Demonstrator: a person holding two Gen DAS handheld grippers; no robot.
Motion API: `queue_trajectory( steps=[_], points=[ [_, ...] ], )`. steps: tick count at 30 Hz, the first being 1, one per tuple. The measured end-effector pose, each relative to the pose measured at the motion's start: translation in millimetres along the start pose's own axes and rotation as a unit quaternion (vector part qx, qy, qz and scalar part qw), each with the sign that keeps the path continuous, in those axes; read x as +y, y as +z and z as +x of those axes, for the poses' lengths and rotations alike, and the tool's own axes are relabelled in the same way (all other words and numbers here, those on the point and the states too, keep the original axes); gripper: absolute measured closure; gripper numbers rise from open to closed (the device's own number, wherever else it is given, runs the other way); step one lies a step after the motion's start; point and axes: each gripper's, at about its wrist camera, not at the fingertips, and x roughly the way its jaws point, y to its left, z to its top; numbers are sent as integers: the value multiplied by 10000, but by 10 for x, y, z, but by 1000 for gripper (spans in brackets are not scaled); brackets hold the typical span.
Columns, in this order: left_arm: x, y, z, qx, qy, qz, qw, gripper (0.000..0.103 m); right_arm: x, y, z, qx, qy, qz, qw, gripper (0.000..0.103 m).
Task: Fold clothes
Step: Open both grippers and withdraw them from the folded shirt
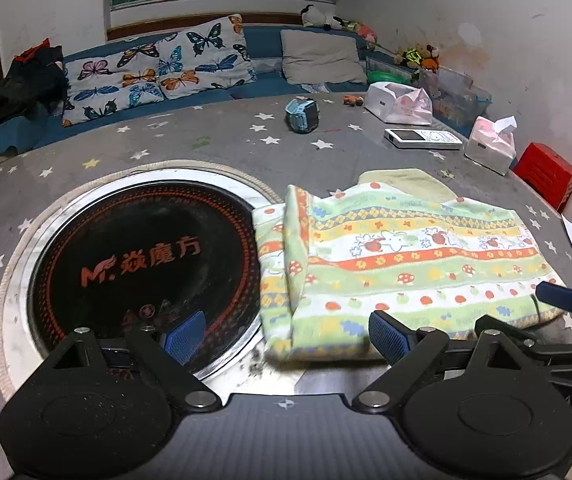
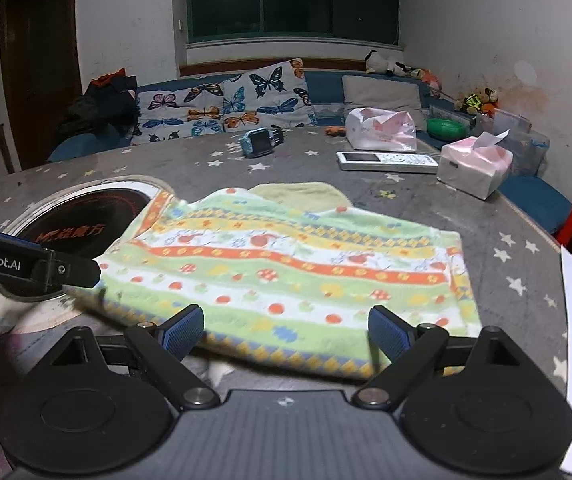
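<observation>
Striped green, orange and white cloth [image 1: 405, 264] with mushroom and apple prints is lying folded on the grey star-patterned table [image 1: 206, 152], its left edge overlapping the round black cooktop [image 1: 142, 264] set into the tabletop. Both tools are hovering at its near edge: the left gripper [image 1: 286, 336] is standing wide with nothing between its blue pads, and the right gripper [image 2: 286, 332] is spread just as wide, also gripping nothing. Beyond, a white remote [image 2: 385, 161] is resting beside a pink tissue pack [image 2: 473, 168].
</observation>
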Motion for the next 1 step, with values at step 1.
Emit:
queue_trajectory(
  steps=[1],
  points=[
    [9,-10,-23,-20,24,23,10000,12,26,-17,-8,8,13,-17,10000,11]
  ],
)
